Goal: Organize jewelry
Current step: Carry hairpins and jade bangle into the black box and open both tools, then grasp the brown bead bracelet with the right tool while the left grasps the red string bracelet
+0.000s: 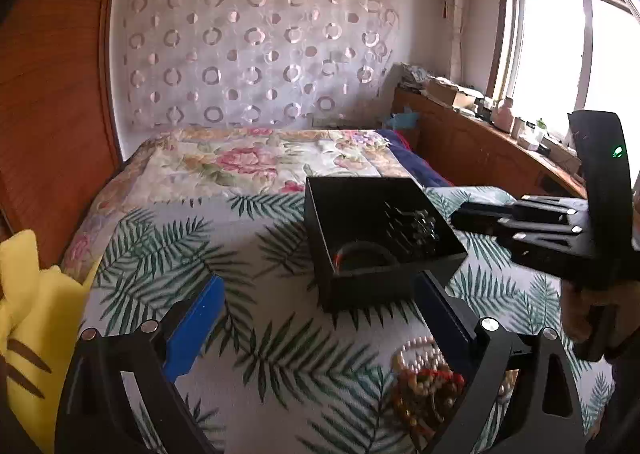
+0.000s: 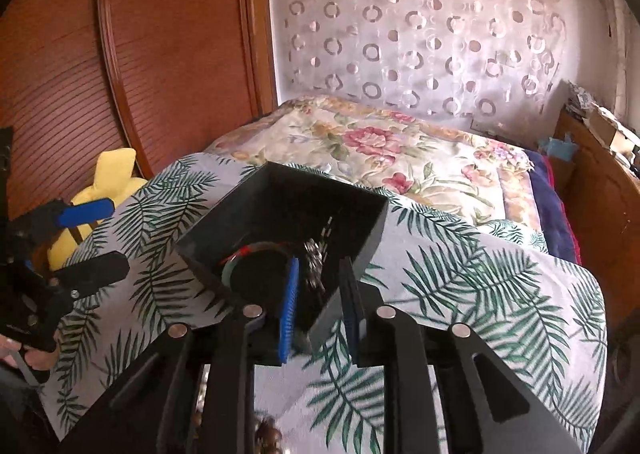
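Note:
A black open box (image 1: 372,238) sits on the leaf-print bedspread, with a dark bangle (image 1: 362,254) and a dark beaded piece (image 1: 420,225) inside. My left gripper (image 1: 320,306) is open and empty, just in front of the box. A pile of pearl and reddish-brown bead strings (image 1: 424,378) lies by its right finger. My right gripper (image 2: 320,294) is open over the box's near corner (image 2: 320,318); a dark chain (image 2: 316,266) hangs between its fingers into the box (image 2: 280,213). The bangle (image 2: 248,258) shows there too.
A yellow plush toy (image 1: 28,318) lies at the bed's left edge by the wooden wardrobe (image 1: 52,93). A floral quilt (image 1: 260,161) covers the far bed. A cluttered wooden cabinet (image 1: 480,145) runs along the right under the window.

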The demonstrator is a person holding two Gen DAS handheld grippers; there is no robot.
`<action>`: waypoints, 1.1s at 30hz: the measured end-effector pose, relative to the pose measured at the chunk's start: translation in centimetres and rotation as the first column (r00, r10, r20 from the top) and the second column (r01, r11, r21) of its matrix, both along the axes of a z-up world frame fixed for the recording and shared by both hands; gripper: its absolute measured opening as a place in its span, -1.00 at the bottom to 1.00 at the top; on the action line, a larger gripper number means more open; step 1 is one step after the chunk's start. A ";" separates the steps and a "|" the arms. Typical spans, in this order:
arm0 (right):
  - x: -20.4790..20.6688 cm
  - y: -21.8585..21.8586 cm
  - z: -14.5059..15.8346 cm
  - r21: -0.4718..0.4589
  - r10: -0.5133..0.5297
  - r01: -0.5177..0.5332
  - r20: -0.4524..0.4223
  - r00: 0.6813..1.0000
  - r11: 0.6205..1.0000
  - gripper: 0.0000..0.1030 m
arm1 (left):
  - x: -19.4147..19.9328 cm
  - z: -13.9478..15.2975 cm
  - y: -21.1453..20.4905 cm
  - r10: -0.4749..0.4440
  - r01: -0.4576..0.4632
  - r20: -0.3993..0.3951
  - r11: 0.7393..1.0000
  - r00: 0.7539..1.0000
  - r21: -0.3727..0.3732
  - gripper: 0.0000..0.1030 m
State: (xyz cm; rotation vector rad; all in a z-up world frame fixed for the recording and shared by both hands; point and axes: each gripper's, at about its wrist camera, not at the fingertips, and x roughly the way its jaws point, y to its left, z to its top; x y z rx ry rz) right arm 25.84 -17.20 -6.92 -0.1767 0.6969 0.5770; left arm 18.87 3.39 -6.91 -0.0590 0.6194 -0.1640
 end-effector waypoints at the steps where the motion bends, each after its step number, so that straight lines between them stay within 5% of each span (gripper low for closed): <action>1: -0.7 -0.4 0.1 0.001 0.001 -0.001 0.003 1.000 1.000 -0.56 | -0.4 -0.1 -0.1 -0.004 0.004 -0.002 1.000 1.000 -0.001 0.78; 13: -6.1 -2.9 -2.9 0.003 0.031 -0.031 -0.085 0.996 1.000 -0.45 | -4.3 -2.3 -1.0 -0.037 0.037 -0.039 0.999 0.999 -0.002 0.79; 29: -4.5 -2.2 -6.1 0.049 0.042 -0.030 -0.277 0.960 0.998 -0.45 | -6.2 -4.4 -2.1 -0.059 0.060 -0.096 0.998 0.994 0.005 0.79; 31: -4.7 -2.2 -6.1 0.069 0.072 -0.055 -0.287 0.955 0.996 -0.71 | -6.1 -4.6 -2.3 -0.062 0.064 -0.104 0.998 0.993 0.010 0.79; 33: -5.3 -2.0 -5.8 0.051 0.078 -0.067 -0.259 0.963 0.996 -0.71 | -6.0 -4.7 -2.4 -0.062 0.065 -0.112 0.998 0.992 0.020 0.79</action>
